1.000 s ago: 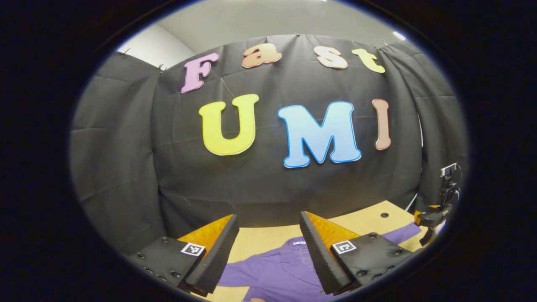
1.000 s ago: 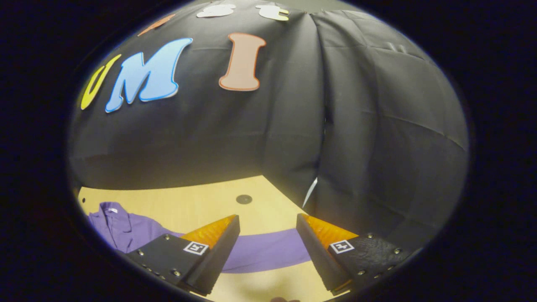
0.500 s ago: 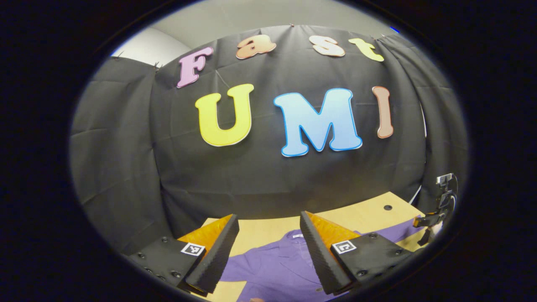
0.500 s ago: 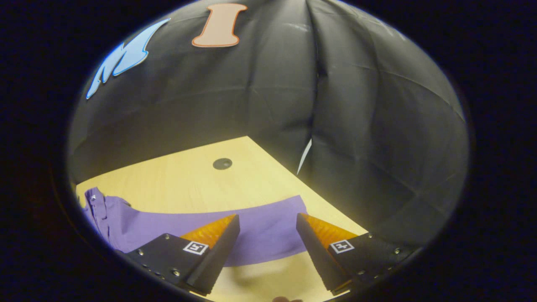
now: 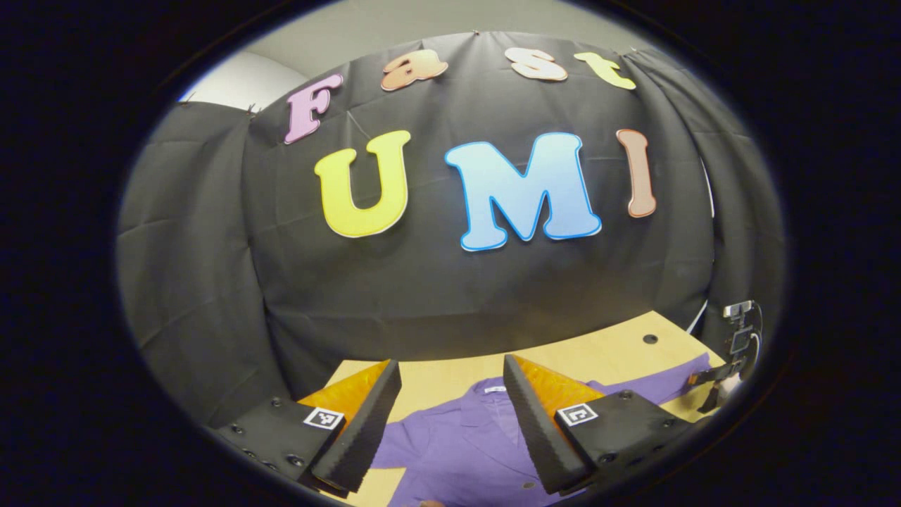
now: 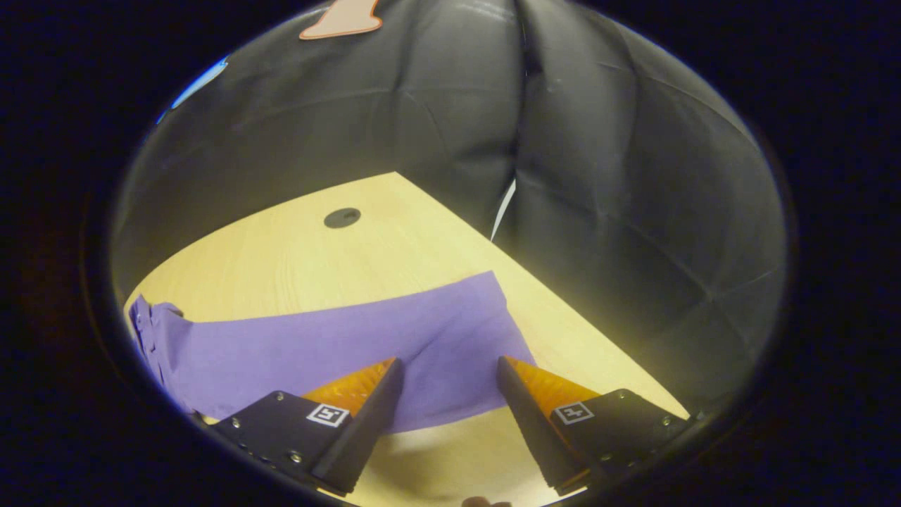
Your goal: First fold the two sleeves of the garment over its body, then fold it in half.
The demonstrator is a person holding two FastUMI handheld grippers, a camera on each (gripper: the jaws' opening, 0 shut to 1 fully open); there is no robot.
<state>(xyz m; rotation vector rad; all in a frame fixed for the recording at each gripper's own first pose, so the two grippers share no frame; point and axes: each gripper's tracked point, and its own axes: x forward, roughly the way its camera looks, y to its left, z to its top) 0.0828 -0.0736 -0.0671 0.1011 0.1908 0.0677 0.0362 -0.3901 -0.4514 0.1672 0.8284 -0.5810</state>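
A purple shirt (image 5: 464, 443) lies flat on the light wooden table (image 5: 450, 384), collar toward the back wall. My left gripper (image 5: 450, 373) hovers open above its chest, nothing between the fingers. In the right gripper view one purple sleeve (image 6: 366, 345) stretches across the table to its cuff end (image 6: 493, 310). My right gripper (image 6: 449, 370) hangs open low over that sleeve near the cuff, one finger on either side, not touching cloth. The right gripper (image 5: 725, 370) also appears far off at the right edge of the left gripper view, over the sleeve end (image 5: 686, 373).
The black cloth wall (image 6: 619, 211) closes the table's back and right side. A small dark hole (image 6: 342, 217) marks the tabletop beyond the sleeve. The table's right edge (image 6: 598, 338) runs close to the cuff.
My right gripper has tipped down and moved closer to the sleeve, which now looms larger between its fingers. My left gripper has dipped slightly, showing more of the shirt. Both stay open.
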